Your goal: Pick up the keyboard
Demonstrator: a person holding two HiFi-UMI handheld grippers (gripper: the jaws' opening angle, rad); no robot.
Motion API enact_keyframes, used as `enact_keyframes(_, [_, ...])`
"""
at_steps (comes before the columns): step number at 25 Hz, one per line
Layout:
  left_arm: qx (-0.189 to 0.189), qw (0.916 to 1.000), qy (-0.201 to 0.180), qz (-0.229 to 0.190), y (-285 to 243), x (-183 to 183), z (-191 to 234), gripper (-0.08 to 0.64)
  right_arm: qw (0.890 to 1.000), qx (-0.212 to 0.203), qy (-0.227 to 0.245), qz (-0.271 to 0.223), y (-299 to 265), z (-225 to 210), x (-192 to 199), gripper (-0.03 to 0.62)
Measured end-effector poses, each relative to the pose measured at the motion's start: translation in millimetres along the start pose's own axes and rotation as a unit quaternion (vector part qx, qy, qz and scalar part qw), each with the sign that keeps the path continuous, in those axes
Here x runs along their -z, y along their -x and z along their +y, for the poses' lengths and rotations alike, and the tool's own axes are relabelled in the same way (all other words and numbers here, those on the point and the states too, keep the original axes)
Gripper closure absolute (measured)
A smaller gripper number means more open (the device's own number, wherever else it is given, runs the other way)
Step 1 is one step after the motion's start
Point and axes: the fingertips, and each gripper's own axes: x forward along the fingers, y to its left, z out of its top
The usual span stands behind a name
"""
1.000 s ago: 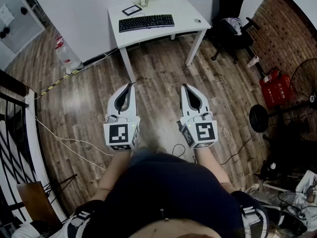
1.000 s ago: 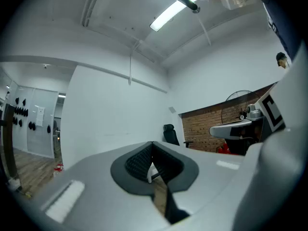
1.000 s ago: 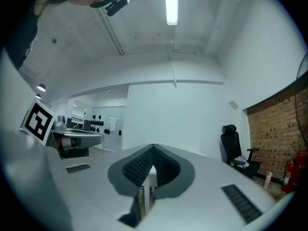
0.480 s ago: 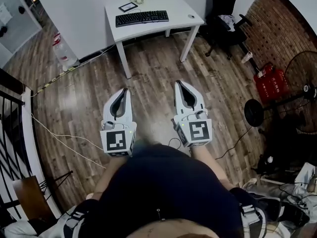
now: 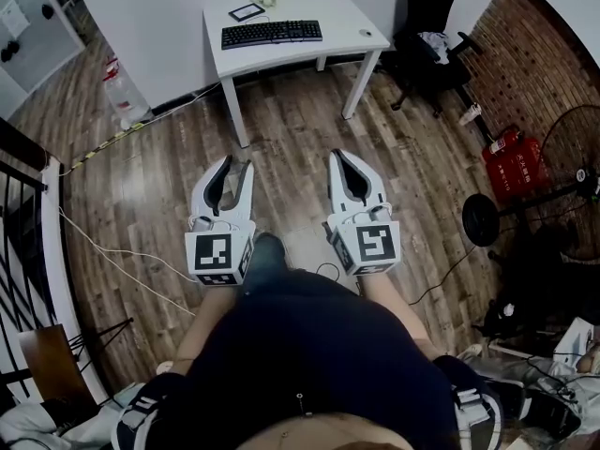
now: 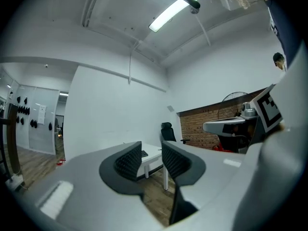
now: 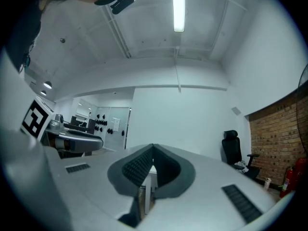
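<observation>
Long black keyboard [image 5: 272, 34] lies flat on white bench [image 5: 333, 12], well apart from both grippers. L gripper [image 5: 236, 164] fingers just been opening, nothing btwn them; R gripper [image 5: 339, 156] fingers closed, empty.

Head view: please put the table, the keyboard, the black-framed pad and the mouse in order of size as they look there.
1. table
2. keyboard
3. black-framed pad
4. mouse
The last three lie on the table, so distance hardly skews the order.
</observation>
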Motion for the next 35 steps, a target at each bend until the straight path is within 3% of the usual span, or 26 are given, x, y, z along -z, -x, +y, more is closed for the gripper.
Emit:
enact_keyframes(9, [0.012,0.9997,0.021,-0.002,-51.2,16.8,29.3,0.391,1.000,0.003,0.004,0.009,-51.8,-19.1,20.7,0.581])
enact_keyframes(27, [0.010,0.9995,0.028,-0.006,-246.9,26.8,184.2,0.388,0.999,0.009,0.006,0.034,-287.3,-61.9,50.0,0.580])
enact_keyframes(35, [0.023,0.9992,0.033,-0.001,-306.0,35.5,225.9,0.388,0.999,0.023,0.002,0.042,-357.3,-77.7,64.3,0.580])
